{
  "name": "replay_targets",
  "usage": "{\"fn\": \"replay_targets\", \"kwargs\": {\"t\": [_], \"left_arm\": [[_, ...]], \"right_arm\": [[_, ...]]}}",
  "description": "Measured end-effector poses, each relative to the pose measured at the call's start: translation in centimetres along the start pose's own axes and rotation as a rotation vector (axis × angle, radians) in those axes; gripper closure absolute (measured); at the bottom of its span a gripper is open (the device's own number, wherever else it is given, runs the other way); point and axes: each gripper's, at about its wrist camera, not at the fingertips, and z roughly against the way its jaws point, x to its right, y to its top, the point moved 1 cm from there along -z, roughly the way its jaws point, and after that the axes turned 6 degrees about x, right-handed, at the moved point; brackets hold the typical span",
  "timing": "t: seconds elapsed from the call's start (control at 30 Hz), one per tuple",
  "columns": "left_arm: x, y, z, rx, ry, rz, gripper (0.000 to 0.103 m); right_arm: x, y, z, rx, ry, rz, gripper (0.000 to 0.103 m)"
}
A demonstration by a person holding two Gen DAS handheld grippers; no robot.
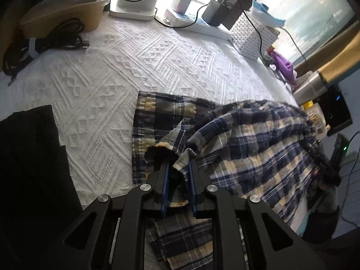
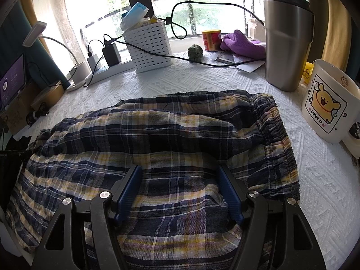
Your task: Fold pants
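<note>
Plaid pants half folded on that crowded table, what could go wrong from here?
1. The left gripper pinches only a bunched edge of the plaid pants; it may slip free.
2. Dragging the cloth could nudge the cartoon mug or steel tumbler close beside it.
3. The right gripper stands open, holding nothing down.

Backlit by daylight: window (image 2: 202,2) blown out in both views, glare washing the far counter (image 1: 139,51) edge. Foreground dim, dark vignette in corners. Strong fisheye bending at edges. Focus decent, slight blur at right rim of left view.
</note>
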Motion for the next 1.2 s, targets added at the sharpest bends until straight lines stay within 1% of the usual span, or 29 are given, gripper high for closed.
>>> {"fn": "replay_targets", "kwargs": {"t": [0.03,0.07,0.1,0.13,0.2,0.37,0.43,0.47,0.5,0.53,0.57,0.7,0.77,0.83,0.93,1.0,1.07,1.13,1.17,1.2], "left_arm": [[-0.2,0.1,0.1,0.002,-0.03,0.015,0.077],[-0.3,0.2,0.0,0.003,-0.06,0.027,0.062],[-0.5,0.3,0.0,0.004,-0.11,0.043,0.053],[-0.7,0.4,0.0,0.005,-0.132,0.053,0.051],[-0.9,0.7,-0.2,0.007,-0.151,0.067,0.051],[-1.4,2.0,-0.8,0.01,-0.164,0.104,0.051],[-1.6,2.4,-0.9,0.026,-0.163,0.107,0.051],[-1.6,2.5,-1.0,0.031,-0.159,0.098,0.053],[-1.5,2.6,-1.0,0.038,-0.152,0.087,0.069],[-1.4,2.7,-1.2,0.041,-0.136,0.071,0.082],[-1.4,2.9,-1.3,0.046,-0.119,0.06,0.097],[-1.5,3.5,-0.7,0.107,-0.104,0.052,0.101],[-1.7,3.9,-0.3,0.14,-0.1,0.06,0.101],[-1.9,4.4,0.2,0.175,-0.095,0.071,0.101],[-2.3,4.7,0.6,0.234,-0.049,0.085,0.101],[-2.8,4.9,0.6,0.26,-0.042,0.099,0.101],[-3.1,4.8,0.0,0.239,-0.029,0.111,0.1],[-3.2,4.5,-0.2,0.218,-0.004,0.097,0.099],[-3.1,4.2,-0.1,0.212,0.006,0.09,0.097],[-3.1,4.0,0.3,0.211,0.027,0.083,0.087]], "right_arm": [[-0.1,0.0,0.0,0.0,0.0,0.0,0.032],[0.0,0.0,0.0,0.0,0.0,0.0,0.032],[0.0,0.0,0.0,0.0,0.0,0.0,0.032],[0.0,0.0,0.0,-0.001,0.0,0.001,0.032],[0.0,0.0,0.0,-0.001,-0.001,0.001,0.032],[0.0,0.0,0.0,0.0,-0.001,0.002,0.032],[0.0,0.0,0.0,-0.001,0.0,0.002,0.032],[0.0,0.0,0.0,-0.001,0.0,0.002,0.032],[0.0,0.0,0.0,-0.001,0.0,0.003,0.032],[0.0,0.0,0.0,-0.001,0.0,0.004,0.032],[-0.1,0.0,0.0,-0.001,-0.003,0.008,0.032],[-0.5,-0.2,0.1,-0.012,-0.022,0.038,0.037],[-0.4,-0.3,0.2,-0.015,-0.036,0.054,0.042],[-0.4,-0.3,0.3,-0.018,-0.043,0.066,0.044],[-0.6,-0.4,0.2,-0.023,-0.062,0.093,0.045],[-0.8,-0.4,0.2,-0.025,-0.072,0.101,0.045],[-0.7,-0.4,0.2,-0.025,-0.079,0.102,0.045],[-0.6,-0.4,0.2,-0.023,-0.08,0.098,0.045],[-0.6,-0.4,0.3,-0.02,-0.078,0.095,0.045],[-0.5,-0.3,0.3,-0.018,-0.076,0.089,0.045]]}}
